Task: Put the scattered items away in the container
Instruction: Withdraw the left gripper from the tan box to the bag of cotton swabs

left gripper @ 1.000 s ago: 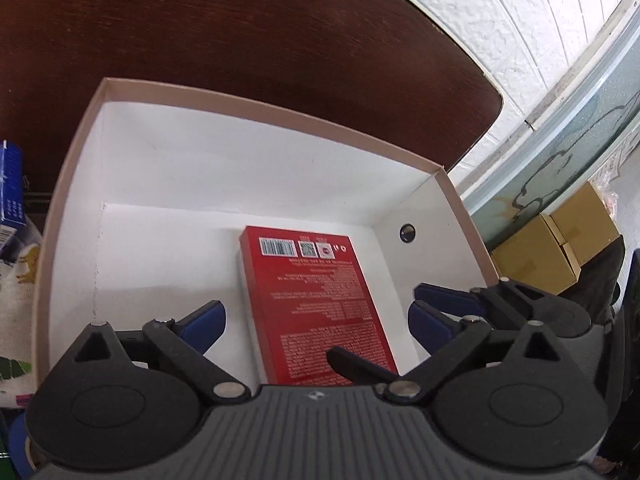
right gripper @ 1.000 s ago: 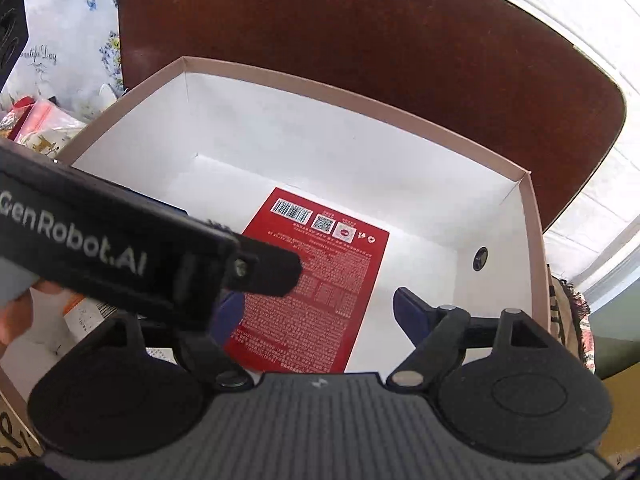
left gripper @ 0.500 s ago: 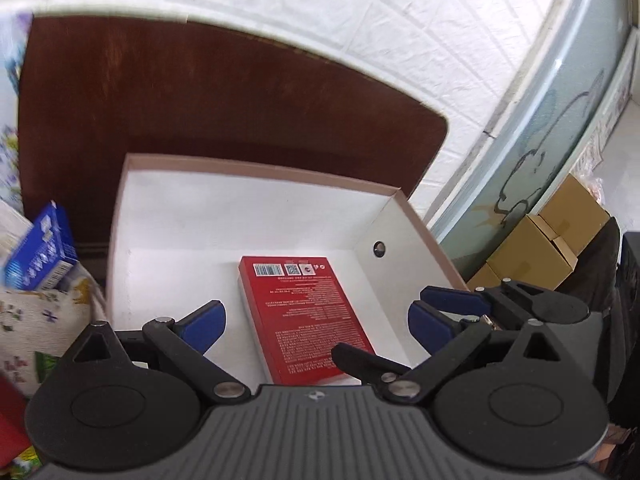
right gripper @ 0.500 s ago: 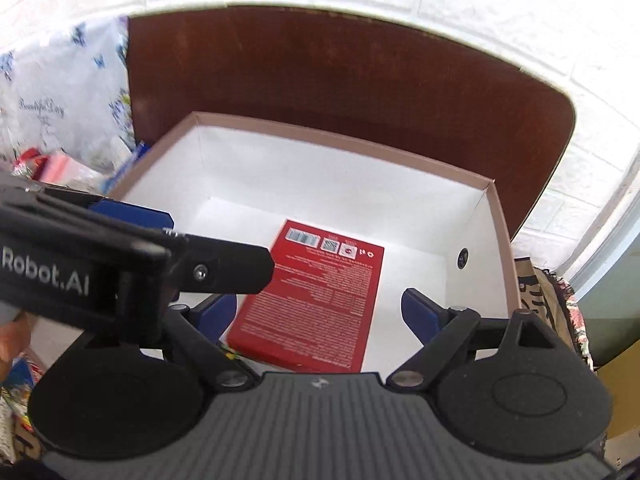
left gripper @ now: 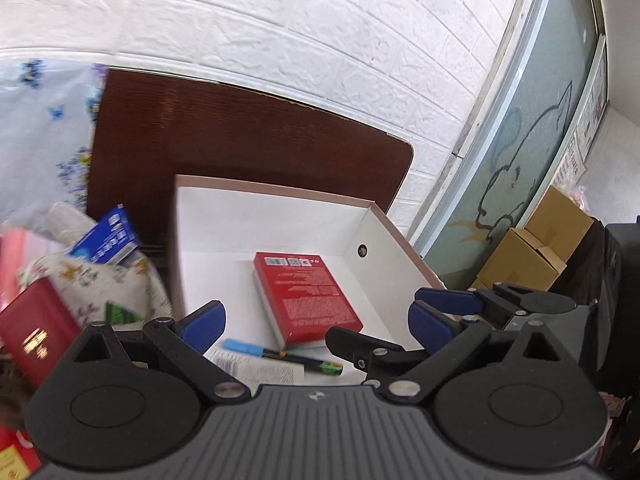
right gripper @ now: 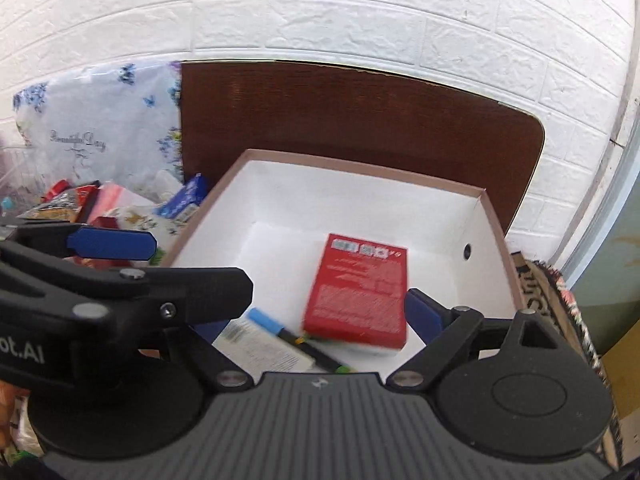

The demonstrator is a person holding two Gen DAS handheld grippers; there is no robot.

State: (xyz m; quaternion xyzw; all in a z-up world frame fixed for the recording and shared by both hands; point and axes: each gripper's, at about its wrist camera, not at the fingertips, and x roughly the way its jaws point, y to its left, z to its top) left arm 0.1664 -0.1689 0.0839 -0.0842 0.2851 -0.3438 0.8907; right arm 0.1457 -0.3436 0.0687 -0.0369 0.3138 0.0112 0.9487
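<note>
A white cardboard box [left gripper: 264,192] [right gripper: 360,162] stands on the dark wooden table. A red box [left gripper: 306,298] [right gripper: 358,300] lies flat inside it, with a blue-capped marker [left gripper: 280,354] [right gripper: 288,334] and a white printed packet [left gripper: 256,368] [right gripper: 264,350] nearer the front. My left gripper [left gripper: 316,324] is open and empty, held above the box's front. My right gripper [right gripper: 320,320] is open and empty beside it; its left finger is hidden behind the left gripper's body [right gripper: 120,292].
Scattered items lie left of the box: a blue carton [left gripper: 106,240] [right gripper: 184,198], a red booklet [left gripper: 36,336], a floral packet [left gripper: 92,284], snack wrappers [right gripper: 64,200]. A floral bag [right gripper: 100,132] leans on the white brick wall. Cardboard boxes [left gripper: 536,248] stand at the right.
Both grippers have pulled back and up from the box, so more of the table, wall and left-side clutter shows. The red box stays in the box; marker and packet came into view.
</note>
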